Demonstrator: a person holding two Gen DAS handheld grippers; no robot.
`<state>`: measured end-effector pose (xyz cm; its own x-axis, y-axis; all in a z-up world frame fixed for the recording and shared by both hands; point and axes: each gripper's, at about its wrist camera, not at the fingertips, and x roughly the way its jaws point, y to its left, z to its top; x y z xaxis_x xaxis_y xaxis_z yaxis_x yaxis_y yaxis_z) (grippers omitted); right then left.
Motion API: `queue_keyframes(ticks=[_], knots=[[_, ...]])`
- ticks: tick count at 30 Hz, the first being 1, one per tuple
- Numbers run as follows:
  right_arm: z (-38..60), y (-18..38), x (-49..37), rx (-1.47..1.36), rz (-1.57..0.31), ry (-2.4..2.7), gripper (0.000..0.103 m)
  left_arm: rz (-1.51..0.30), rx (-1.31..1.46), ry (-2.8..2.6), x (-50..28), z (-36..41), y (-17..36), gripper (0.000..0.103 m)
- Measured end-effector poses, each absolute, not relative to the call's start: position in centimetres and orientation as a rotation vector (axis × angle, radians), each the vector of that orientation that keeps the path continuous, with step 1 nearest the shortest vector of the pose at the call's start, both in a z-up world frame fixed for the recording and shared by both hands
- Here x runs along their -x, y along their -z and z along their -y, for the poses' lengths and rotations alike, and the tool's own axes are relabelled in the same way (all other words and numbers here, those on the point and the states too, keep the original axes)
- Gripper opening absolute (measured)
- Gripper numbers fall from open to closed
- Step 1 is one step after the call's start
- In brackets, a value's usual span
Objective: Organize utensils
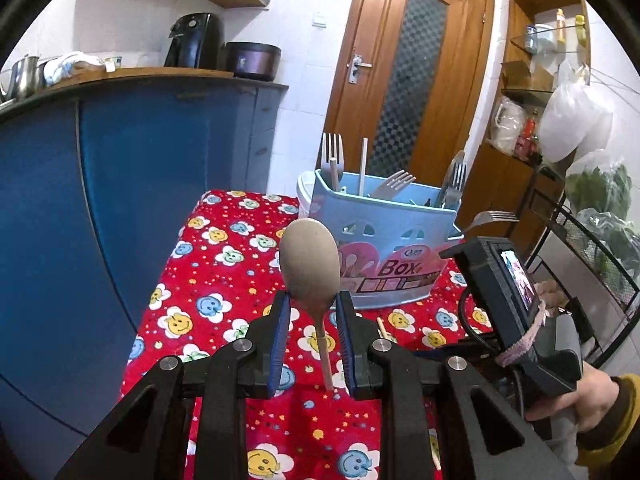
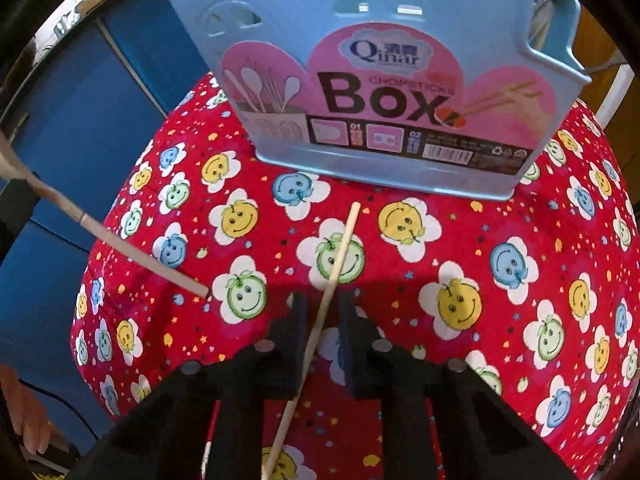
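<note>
Utensil sorting, partly done.

- Blue utensil box [image 1: 384,240]: stands on the flowered tablecloth [image 1: 224,264], ahead of both tools. Already holds several forks [image 1: 394,184] and upright sticks in its compartments.
- Left gripper [image 1: 310,300]: clamped on a wooden spoon [image 1: 310,256] at the neck of its bowl, bowl up and handle slanting down toward the cloth. The box is ahead and slightly right of it. Not yet stowed.
- Right gripper [image 2: 322,300]: pointed steeply down, jaws narrowed around a chopstick [image 2: 340,248] lying on the cloth just short of the box. I cannot tell whether the pads press on it.
- Remaining, by my reckoning: spoon and this chopstick. A second pale stick shows at that view's bottom edge.
</note>
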<state>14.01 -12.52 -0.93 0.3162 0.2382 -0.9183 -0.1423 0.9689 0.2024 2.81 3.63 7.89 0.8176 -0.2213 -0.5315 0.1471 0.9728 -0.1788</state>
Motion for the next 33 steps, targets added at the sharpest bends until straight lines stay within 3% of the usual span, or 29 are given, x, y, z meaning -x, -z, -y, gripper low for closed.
queue_keyframes(ticks=[10,11,12,23,33], knots=[[12.8,0.1,-13.7,-0.119,-1.201,-0.246,0.006,-0.573,0.117,0.191,-2.8,-3.5,-8.7,0.021],[13.0,-0.3,-13.4,-0.121,-1.185,-0.245,0.006,-0.574,0.115,0.193,-2.9,-3.4,-8.8,0.005],[13.2,-0.8,-13.1,-0.119,-1.171,-0.243,0.006,-0.577,0.115,0.196,-2.9,-3.4,-8.9,0.004],[15.4,-4.9,-10.0,-0.120,-1.059,-0.263,0.006,-0.612,0.124,0.201,-3.4,-3.2,-8.4,0.004],[16.6,-5.5,-9.0,-0.164,-1.023,-0.259,0.006,-0.749,0.121,0.107,-5.8,-5.4,-6.2,0.007]])
